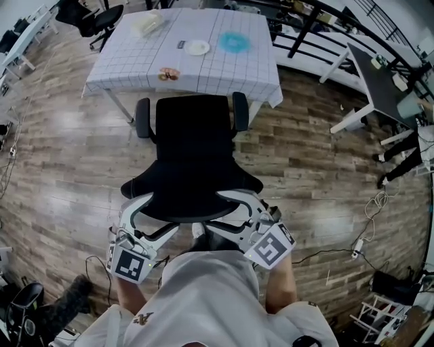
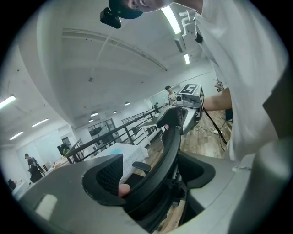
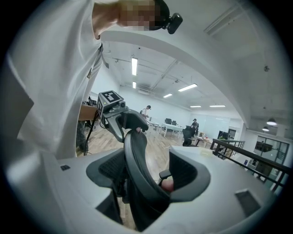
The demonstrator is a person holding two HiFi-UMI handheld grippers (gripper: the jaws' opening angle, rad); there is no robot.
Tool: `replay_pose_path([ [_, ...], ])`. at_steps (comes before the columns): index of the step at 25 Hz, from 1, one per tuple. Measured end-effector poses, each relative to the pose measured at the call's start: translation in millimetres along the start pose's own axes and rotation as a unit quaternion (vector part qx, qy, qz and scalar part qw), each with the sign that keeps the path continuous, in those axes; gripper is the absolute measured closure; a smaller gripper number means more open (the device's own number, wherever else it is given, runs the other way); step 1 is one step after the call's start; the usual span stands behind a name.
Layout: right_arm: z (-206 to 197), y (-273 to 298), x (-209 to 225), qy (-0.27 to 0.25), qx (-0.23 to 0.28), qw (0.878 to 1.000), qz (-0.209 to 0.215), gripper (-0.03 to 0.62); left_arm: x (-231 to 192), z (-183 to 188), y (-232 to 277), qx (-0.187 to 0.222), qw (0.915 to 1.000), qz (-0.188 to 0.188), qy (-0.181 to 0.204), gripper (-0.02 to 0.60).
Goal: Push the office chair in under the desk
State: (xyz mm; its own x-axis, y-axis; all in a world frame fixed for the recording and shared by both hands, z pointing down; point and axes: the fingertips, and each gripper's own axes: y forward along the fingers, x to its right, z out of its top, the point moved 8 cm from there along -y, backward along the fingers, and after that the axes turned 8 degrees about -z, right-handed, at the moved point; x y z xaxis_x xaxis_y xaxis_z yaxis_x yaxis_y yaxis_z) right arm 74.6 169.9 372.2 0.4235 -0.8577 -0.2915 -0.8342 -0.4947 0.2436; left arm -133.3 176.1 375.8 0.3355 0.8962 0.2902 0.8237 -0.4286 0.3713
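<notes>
In the head view a black office chair (image 1: 193,146) stands just before the desk (image 1: 135,64) with a white checked cloth, its seat facing the desk and its armrests at the desk's near edge. My left gripper (image 1: 152,215) and right gripper (image 1: 237,213) are both shut on the top rim of the backrest (image 1: 191,203), one at each end. The left gripper view shows the backrest rim (image 2: 162,157) running between the pads of that gripper (image 2: 153,176). In the right gripper view the rim (image 3: 139,167) likewise sits inside that gripper (image 3: 146,176).
On the desk lie a white plate (image 1: 197,47), a blue item (image 1: 234,42), a snack (image 1: 168,73) and a pale bag (image 1: 148,24). Another desk (image 1: 380,85) stands at right. Cables (image 1: 366,234) trail on the wooden floor. A second black chair (image 1: 95,20) is far left.
</notes>
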Motion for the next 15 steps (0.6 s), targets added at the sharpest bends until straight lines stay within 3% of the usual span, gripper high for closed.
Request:
replay_pose_path([
  [15,-10.4,8.7,35.6,-0.006,0.007,1.000,0.009,0.283,-26.9,3.2,23.5,-0.021,0.9995,0.018,-0.016,0.195],
])
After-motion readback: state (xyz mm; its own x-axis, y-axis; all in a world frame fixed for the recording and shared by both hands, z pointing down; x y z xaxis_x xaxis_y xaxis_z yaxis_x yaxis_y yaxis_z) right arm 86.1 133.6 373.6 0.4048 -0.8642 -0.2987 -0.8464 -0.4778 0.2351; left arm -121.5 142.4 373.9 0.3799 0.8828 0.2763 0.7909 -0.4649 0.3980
